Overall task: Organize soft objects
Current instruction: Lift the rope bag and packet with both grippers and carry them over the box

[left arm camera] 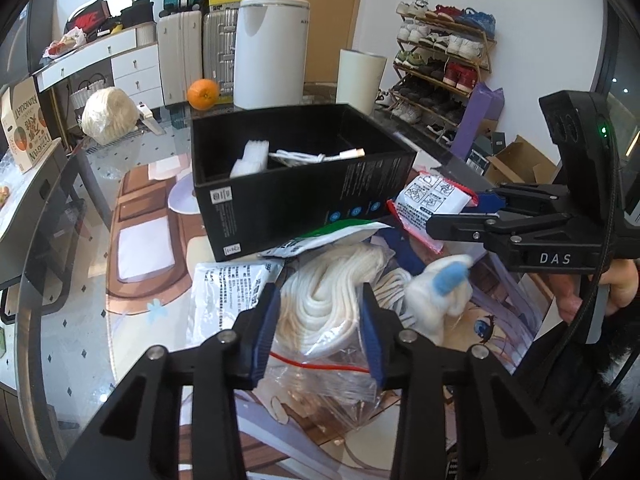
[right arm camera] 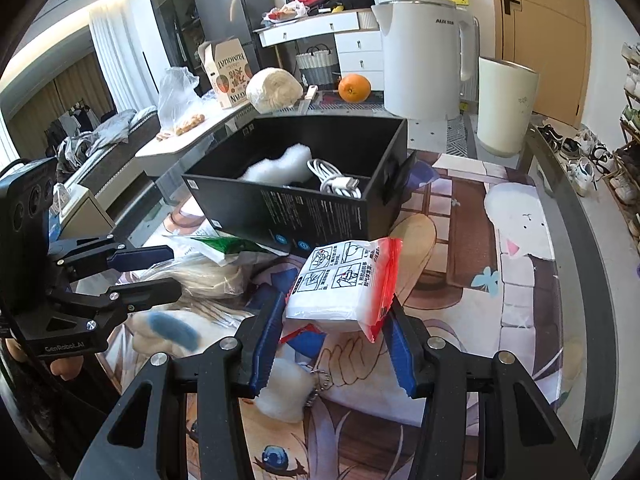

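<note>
A black open box (left arm camera: 304, 184) (right arm camera: 304, 204) stands on the table with white foam (left arm camera: 250, 158) (right arm camera: 276, 166) and a white cable (left arm camera: 316, 156) (right arm camera: 336, 180) inside. My right gripper (right arm camera: 334, 312) (left arm camera: 448, 216) is shut on a white and red packet (right arm camera: 340, 284) (left arm camera: 432, 200), held just in front of the box. My left gripper (left arm camera: 320, 312) (right arm camera: 176, 272) is open, its fingers either side of a clear bag of white rope (left arm camera: 324, 308) (right arm camera: 204, 276) lying on the table. A white plush with a blue patch (left arm camera: 440, 296) (right arm camera: 168, 332) lies between the grippers.
A green and white pouch (left arm camera: 328, 236) (right arm camera: 224, 246) and a white printed packet (left arm camera: 228, 292) lie in front of the box. A white kettle (left arm camera: 272, 52) (right arm camera: 424, 56), a cream cylinder (left arm camera: 360, 80) (right arm camera: 504, 104) and an orange (left arm camera: 203, 94) (right arm camera: 354, 87) stand behind it. A shoe rack (left arm camera: 440, 60) is at the right.
</note>
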